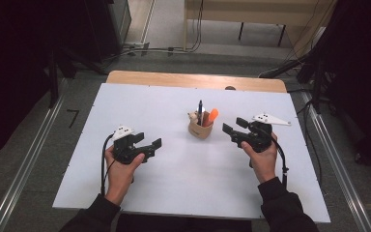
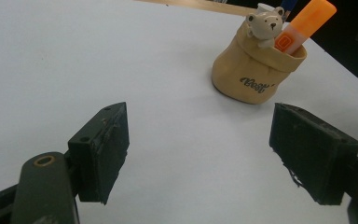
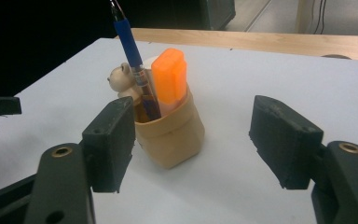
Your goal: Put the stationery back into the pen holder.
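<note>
So both tongs are wide open and empty, left tongs (image 1: 150,146) and right tongs (image 1: 235,126) flanking the tan bag-shaped ceramic pen holder (image 1: 200,128) standing between them on the white tabletop (image 1: 174,174), nearer the right. Looks like a ready pose; blue pen (image 3: 129,51) and orange highlighter (image 3: 169,79) stand upright inside.

One obstacle is seen on the white table (image 1: 174,183): a tan holder (image 1: 200,129) at centre frame, from which a blue pen (image 1: 200,112) and an orange highlighter (image 1: 212,116) project upward. Bare surface is left around it, at lower left and lower right alike.
</note>
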Demonstrator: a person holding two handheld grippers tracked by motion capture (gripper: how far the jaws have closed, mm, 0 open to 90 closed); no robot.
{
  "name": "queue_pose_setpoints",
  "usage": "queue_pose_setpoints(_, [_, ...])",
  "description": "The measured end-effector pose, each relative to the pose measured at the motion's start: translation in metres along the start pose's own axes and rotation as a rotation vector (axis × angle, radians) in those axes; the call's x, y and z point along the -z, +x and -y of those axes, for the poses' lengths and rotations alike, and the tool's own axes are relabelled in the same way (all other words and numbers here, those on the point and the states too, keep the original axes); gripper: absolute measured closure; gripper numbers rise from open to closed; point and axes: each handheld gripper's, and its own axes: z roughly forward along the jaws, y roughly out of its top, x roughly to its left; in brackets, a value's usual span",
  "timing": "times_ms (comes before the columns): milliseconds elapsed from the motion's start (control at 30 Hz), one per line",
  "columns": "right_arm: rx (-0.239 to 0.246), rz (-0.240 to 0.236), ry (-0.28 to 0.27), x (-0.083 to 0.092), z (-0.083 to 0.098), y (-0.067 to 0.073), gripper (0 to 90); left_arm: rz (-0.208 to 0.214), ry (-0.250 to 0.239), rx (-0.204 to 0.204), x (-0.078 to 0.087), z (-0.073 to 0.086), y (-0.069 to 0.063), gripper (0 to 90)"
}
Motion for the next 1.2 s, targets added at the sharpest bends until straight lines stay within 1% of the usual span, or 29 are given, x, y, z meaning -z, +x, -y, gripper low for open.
queue_pose_setpoints(233, [-0.011, 0.017, 0.012, 0.005, 0.006, -0.004, 25.1, -0.009, -0.009, 0.008, 0.006, 0.001, 0.005, 20.3])
queue_pose_setpoints(333, [-0.015, 0.025, 0.006, 0.009, 0.008, -0.007, 24.2, -0.014, -0.016, 0.013, 0.008, 0.001, 0.007, 19.7])
queue_pose_setpoints(467, [-0.027, 0.029, 0.010, 0.015, 0.010, -0.008, 22.4, -0.021, -0.010, 0.013, 0.010, 0.002, 0.010, 19.7])
queue_pose_setpoints(533, [-0.030, 0.032, 0.004, 0.019, 0.012, -0.009, 22.3, -0.023, -0.009, 0.009, 0.010, 0.002, 0.010, 19.7])
queue_pose_setpoints(800, [-0.044, 0.061, 0.013, 0.028, 0.020, -0.015, 20.8, -0.032, -0.013, 0.009, 0.014, 0.003, 0.011, 19.6])
queue_pose_setpoints(867, [-0.039, 0.069, 0.012, 0.030, 0.022, -0.016, 20.6, -0.034, -0.014, 0.007, 0.015, 0.003, 0.011, 19.6])
queue_pose_setpoints(1033, [-0.045, 0.078, 0.022, 0.034, 0.025, -0.019, 20.4, -0.034, -0.014, 0.008, 0.017, 0.003, 0.012, 19.6])
queue_pose_setpoints(1200, [-0.047, 0.098, 0.029, 0.037, 0.029, -0.022, 20.3, -0.041, -0.013, 0.011, 0.019, 0.004, 0.015, 19.6])
